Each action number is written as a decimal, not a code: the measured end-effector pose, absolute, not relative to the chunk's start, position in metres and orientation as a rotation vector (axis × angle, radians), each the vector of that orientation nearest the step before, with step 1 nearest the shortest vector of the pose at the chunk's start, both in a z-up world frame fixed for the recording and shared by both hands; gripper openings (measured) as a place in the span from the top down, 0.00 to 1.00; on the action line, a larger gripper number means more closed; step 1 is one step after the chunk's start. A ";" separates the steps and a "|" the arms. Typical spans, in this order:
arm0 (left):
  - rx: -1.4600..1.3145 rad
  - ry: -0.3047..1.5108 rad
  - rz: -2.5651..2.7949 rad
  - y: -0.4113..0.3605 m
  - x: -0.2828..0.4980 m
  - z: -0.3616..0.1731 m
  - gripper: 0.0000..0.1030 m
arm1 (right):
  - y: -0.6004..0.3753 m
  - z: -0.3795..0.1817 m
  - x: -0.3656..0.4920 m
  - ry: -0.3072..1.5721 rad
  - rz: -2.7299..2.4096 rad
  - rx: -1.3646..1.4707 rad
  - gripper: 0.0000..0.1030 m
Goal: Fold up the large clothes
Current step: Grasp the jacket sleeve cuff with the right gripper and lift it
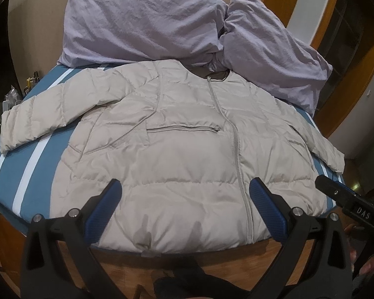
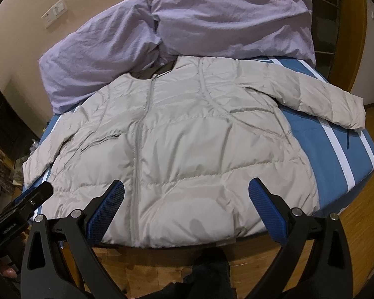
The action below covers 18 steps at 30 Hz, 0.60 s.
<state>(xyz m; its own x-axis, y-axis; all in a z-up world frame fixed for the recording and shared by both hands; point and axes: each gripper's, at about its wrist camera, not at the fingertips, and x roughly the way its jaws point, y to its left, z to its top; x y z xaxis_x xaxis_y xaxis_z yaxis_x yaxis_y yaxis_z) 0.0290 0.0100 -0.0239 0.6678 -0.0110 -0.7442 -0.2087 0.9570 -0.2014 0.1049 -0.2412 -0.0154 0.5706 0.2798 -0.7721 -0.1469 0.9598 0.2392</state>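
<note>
Hovering over the near bed edge: left hand-held gripper [image 1: 185,194] with jaws spread wide, nothing between them; right hand-held gripper [image 2: 186,194] same, released and empty. Neither touches fabric.

Directly ahead of both sits the puffer jacket [image 1: 187,149], front up, zipped, spread flat on the blue striped bed [image 1: 25,164]. Hem lies closest, just beyond the fingertips and slightly overhanging the mattress edge. Zipper [image 2: 137,149] runs away from the hem toward the collar. One sleeve [image 1: 32,124] splays out left of the left hand-held gripper, the other sleeve [image 2: 336,107] out right of the right one.

Handling guess: light, soft, air-filled, shell looks slick, so it likely slides under the pads and springs back after a fold. Pinching deep over a quilted seam or the hem band should hold better than a smooth panel. Best grabs look like the cuffs or the hem corners, one per side.

Farthest out, past the collar: two crumpled lilac pillows [image 1: 142,25].
</note>
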 end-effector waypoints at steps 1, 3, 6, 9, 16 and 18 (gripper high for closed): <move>-0.280 0.837 0.116 0.010 0.031 -0.024 0.02 | -0.246 -0.017 0.111 0.936 0.239 0.158 0.02; -0.270 0.843 0.128 0.011 0.038 -0.026 0.02 | -0.258 -0.021 0.123 0.941 0.201 0.169 0.02; -0.248 0.851 0.146 0.013 0.050 -0.027 0.02 | -0.284 -0.026 0.148 0.946 0.127 0.202 0.02; -0.229 0.859 0.166 0.016 0.064 -0.028 0.02 | -0.326 -0.033 0.177 0.939 0.013 0.238 0.02; -0.230 0.891 0.200 0.027 0.098 -0.035 0.02 | -0.433 -0.065 0.239 1.001 -0.258 0.329 0.15; -0.230 0.903 0.206 0.028 0.106 -0.038 0.02 | -0.465 -0.075 0.251 1.023 -0.339 0.359 0.18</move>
